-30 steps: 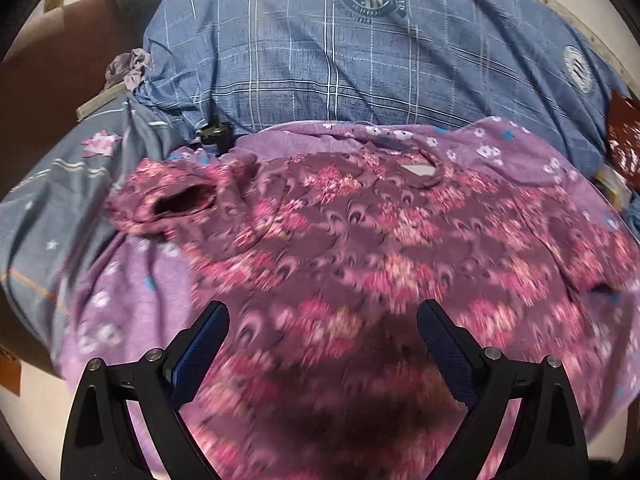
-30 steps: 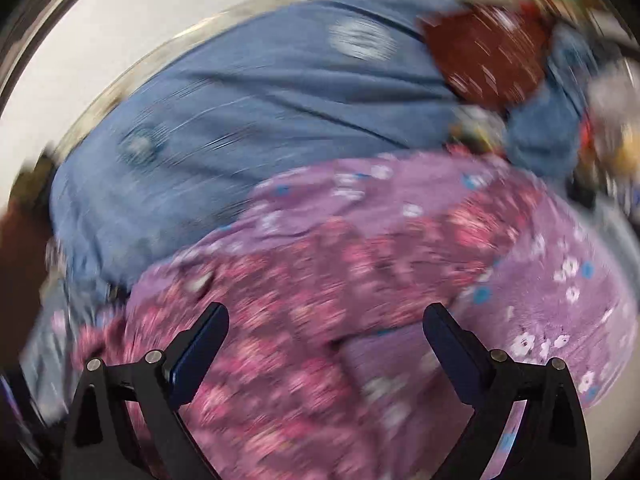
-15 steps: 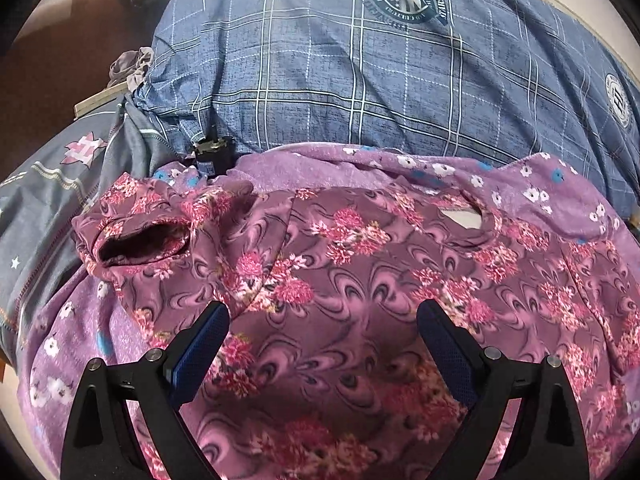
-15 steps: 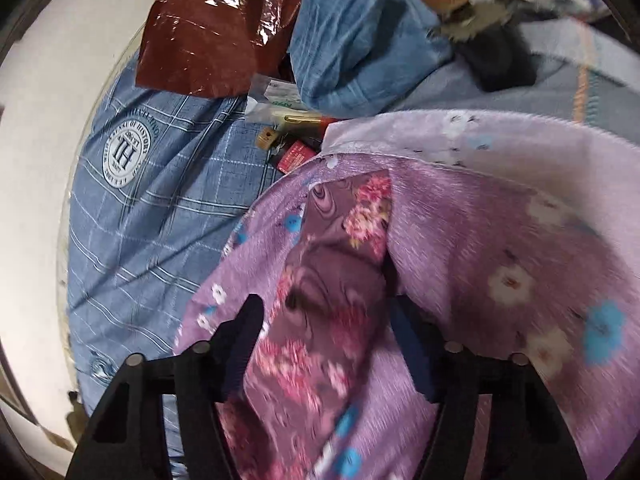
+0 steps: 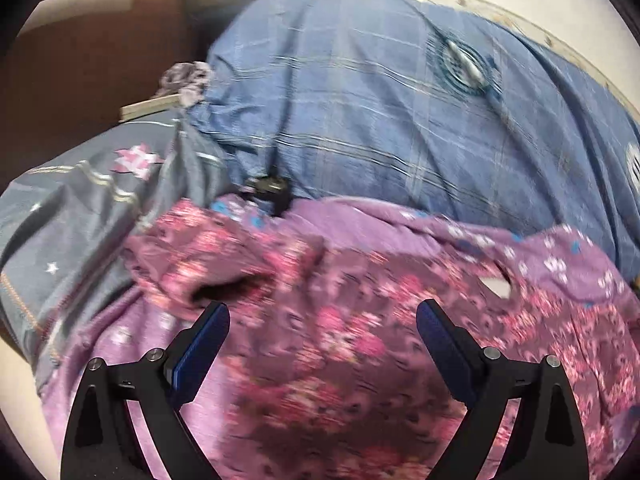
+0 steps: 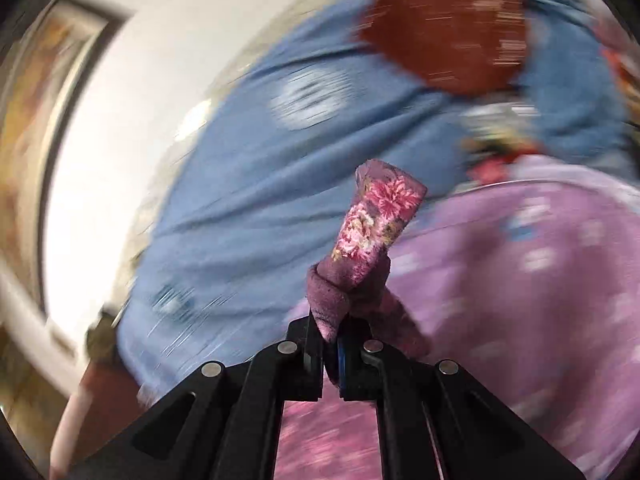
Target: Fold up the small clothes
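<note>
While the right gripper (image 6: 330, 354) pinches the shirt (image 5: 340, 340) sleeve and the left gripper (image 5: 322, 334) hangs open, a hard pull could drag the whole shirt crooked

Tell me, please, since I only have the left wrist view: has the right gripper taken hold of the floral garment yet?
Observer: Yes, the right gripper is shut on a bunched fold of the floral garment; its jaws have just been closing.
Operator: Thank you. Does any cloth stick out past the fingers?
Observer: Yes, a flowered flap stands up beyond the fingertips, above the lilac sheet.
Operator: And what lies beyond it?
Observer: The blue checked pillow, with a dark red shiny bag resting at its far end.
Operator: My left gripper is open over the garment, holding nothing.
</note>
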Motion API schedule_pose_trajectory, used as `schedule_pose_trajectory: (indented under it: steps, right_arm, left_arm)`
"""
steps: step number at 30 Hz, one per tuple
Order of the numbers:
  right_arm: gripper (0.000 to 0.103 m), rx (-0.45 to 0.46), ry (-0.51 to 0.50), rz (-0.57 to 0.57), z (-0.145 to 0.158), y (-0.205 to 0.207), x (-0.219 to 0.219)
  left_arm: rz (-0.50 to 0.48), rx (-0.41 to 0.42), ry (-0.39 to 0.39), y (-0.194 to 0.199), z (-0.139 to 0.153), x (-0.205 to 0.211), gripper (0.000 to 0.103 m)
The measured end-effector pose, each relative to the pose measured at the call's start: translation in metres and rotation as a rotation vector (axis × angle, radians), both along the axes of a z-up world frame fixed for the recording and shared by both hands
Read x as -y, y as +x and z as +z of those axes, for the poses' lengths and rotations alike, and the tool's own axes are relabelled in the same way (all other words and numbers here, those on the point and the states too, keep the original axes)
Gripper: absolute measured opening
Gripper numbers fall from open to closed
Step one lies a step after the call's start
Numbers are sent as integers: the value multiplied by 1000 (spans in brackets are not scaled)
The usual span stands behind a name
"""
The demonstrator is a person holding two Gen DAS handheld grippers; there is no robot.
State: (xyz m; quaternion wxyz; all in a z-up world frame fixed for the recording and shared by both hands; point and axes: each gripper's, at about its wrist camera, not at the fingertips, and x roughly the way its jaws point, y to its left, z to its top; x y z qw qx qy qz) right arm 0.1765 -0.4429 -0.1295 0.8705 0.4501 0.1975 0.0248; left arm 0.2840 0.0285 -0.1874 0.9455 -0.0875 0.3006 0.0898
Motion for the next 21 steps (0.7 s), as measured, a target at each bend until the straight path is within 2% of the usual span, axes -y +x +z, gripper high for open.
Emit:
schedule_pose_trajectory:
  steps: [5,9,12,13,14,15,18,21]
  right_arm:
    - [4,4,-90,196,29,45,-130]
    - [4,-56,-134,340,17,76,-241]
    - [14,-146,-192,437,-4,93,-322]
    - [29,-173,-200,476,-9,93,-341]
    - [41,-203,-200,529,-17,96,-358]
    - [61,-221,-194,578,-24,97,-372]
    - [64,-174,-210,639,-26,85,-388]
    - [65,-107,-230,654,-19,70,-370]
  left_arm:
    - [97,14,-64,-6,4,-48,94]
    - [185,25,-80,-5,6,-83,94]
    - [248,16,-83,-1,4,-107,94]
    - [268,10,-96,-1,3,-116,94]
    - [283,3,-109,-1,1,-123,94]
    - [294,-2,-119,0,0,-128,94]
    - [326,-9,-150,3,-2,-143,94]
    - [360,-21,-163,7,-3,-159,94]
